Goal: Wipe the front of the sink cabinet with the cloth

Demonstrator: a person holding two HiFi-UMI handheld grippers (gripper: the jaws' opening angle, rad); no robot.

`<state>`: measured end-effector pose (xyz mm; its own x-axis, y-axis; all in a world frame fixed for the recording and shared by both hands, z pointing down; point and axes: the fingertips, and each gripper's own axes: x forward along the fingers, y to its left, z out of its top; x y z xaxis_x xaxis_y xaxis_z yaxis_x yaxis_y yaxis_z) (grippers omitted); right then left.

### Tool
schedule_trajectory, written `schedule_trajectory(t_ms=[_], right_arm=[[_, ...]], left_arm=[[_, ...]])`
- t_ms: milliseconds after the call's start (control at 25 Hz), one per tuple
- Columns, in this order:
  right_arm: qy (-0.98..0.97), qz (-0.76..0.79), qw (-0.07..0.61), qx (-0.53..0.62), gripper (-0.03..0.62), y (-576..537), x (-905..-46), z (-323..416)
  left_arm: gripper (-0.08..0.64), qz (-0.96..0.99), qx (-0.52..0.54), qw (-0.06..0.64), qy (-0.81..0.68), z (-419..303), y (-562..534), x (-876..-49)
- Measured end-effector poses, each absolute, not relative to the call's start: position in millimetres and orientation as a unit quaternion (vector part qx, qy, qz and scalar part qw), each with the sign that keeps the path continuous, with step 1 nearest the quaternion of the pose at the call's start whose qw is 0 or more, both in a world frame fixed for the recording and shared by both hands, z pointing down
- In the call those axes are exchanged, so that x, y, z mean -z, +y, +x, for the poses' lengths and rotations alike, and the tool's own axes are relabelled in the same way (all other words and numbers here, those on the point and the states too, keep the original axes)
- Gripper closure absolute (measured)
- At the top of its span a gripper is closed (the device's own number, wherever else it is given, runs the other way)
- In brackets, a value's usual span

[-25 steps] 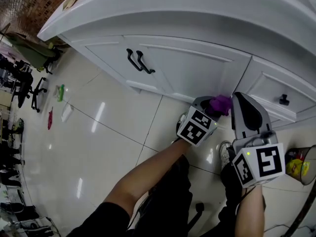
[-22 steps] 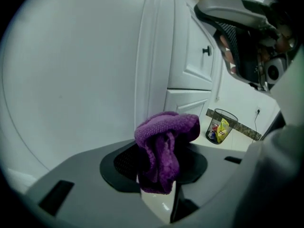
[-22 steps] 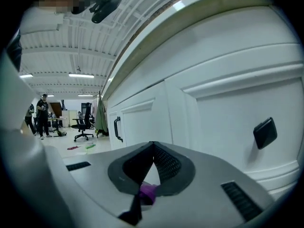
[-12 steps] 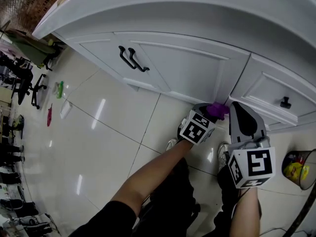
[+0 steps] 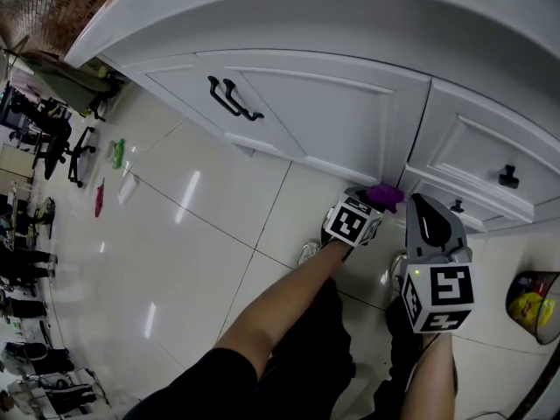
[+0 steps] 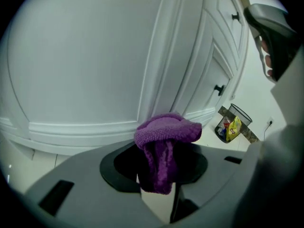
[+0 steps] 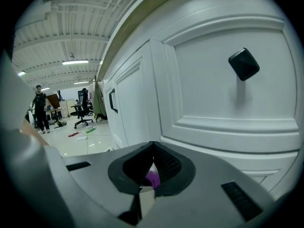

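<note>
L gripper fingers clamped on the purple cloth, which has slid down the cabinet door to its foot, just above the floor. That stroke's prob. done, so next strip is due. R gripper fingers together, holding nothing.

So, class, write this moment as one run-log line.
left gripper: shut on cloth | right gripper: shut, empty | cloth: low by cabinet door | contact: unclear
</note>
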<state>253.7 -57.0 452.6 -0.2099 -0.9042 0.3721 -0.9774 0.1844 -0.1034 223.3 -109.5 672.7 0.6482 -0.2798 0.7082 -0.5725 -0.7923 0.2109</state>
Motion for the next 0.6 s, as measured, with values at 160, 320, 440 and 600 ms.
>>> schedule_trajectory(t_ms=[160, 320, 440, 600], right_arm=[[-0.761, 0.616, 0.116, -0.165, 0.592, -55.1, -455.0, 253.0], [-0.761, 0.614, 0.118, -0.170, 0.592, -57.4, -458.1, 253.3], [-0.762, 0.613, 0.120, -0.169, 0.592, -58.7, -459.3, 251.2], [-0.762, 0.614, 0.118, -0.170, 0.591, -61.5, -458.8, 251.0]], left_arm=[[0.411, 0.867, -0.372, 0.216, -0.249, 218.1, -111.9, -688.4], [0.411, 0.848, -0.395, 0.229, -0.268, 203.5, -121.9, -699.9], [0.411, 0.840, -0.392, 0.245, -0.282, 192.5, -127.7, -705.1], [0.411, 0.848, -0.388, 0.228, -0.281, 188.1, -130.2, -683.2]])
